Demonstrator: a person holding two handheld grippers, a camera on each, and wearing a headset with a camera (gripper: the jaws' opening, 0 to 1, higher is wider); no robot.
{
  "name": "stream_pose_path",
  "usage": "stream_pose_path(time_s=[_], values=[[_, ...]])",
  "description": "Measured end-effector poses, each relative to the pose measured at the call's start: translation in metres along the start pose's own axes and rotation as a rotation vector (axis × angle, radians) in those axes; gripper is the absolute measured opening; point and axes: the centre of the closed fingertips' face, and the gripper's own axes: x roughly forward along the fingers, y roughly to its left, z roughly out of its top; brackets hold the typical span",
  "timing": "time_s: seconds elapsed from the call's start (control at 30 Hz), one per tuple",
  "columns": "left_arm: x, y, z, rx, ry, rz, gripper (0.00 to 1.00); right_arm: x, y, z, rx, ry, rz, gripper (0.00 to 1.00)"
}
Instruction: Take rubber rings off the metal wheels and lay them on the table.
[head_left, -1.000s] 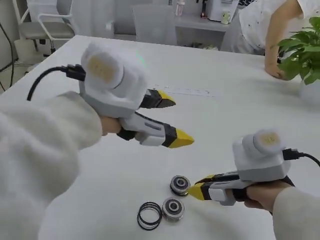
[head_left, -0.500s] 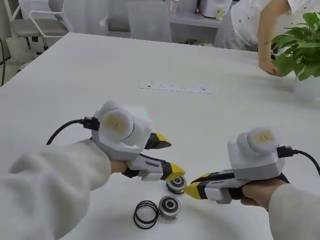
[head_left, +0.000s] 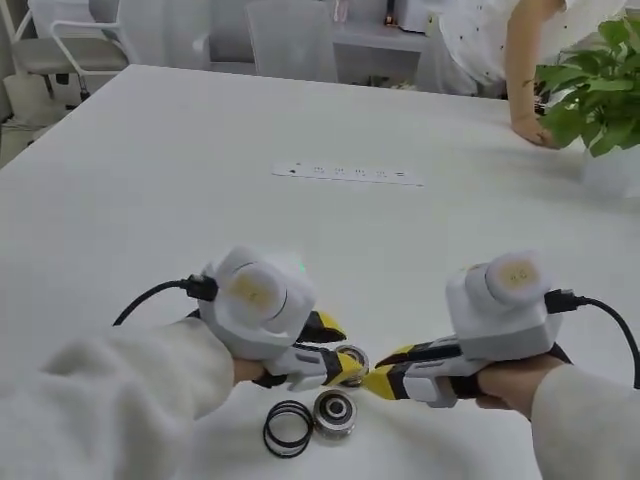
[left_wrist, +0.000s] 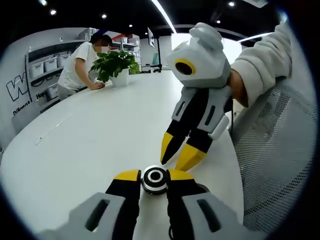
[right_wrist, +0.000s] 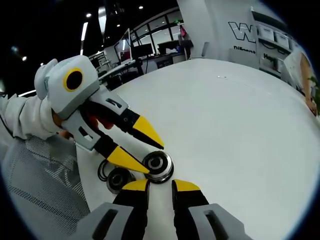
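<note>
On the table (head_left: 300, 120), the left gripper (left_wrist: 155, 175) pinches a metal wheel (left_wrist: 155, 181) between its jaws, and this wheel is mostly hidden in the head view. The right gripper (right_wrist: 160, 186) has its jaws slightly apart and empty. Loose rubber rings (head_left: 288, 428) lie nearby.

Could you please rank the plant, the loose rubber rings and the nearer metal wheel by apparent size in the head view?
1. Plant, largest, though farther away and cropped.
2. Rubber rings, a little wider than the wheel.
3. Metal wheel beside them; these two are close.
</note>
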Motion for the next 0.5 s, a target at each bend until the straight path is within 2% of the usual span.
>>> stream_pose_path(time_s=[0.17,0.33,0.43,0.5], values=[[0.0018,-0.0023,-0.0061,0.000,0.024,-0.002,0.12,0.0007,0.0008,-0.0014,-0.007,0.005,0.002,0.16],[0.0021,-0.0036,-0.0047,-0.025,0.016,-0.005,0.10,0.0018,0.0012,-0.0010,-0.023,-0.001,0.000,0.17],[0.0019,-0.0028,-0.0057,-0.062,0.015,-0.006,0.09,0.0035,0.0022,-0.0007,-0.033,-0.009,-0.001,0.20],[0.0015,-0.0024,-0.0058,-0.061,0.013,-0.001,0.08,0.0050,0.0022,-0.0012,-0.038,-0.012,-0.004,0.21]])
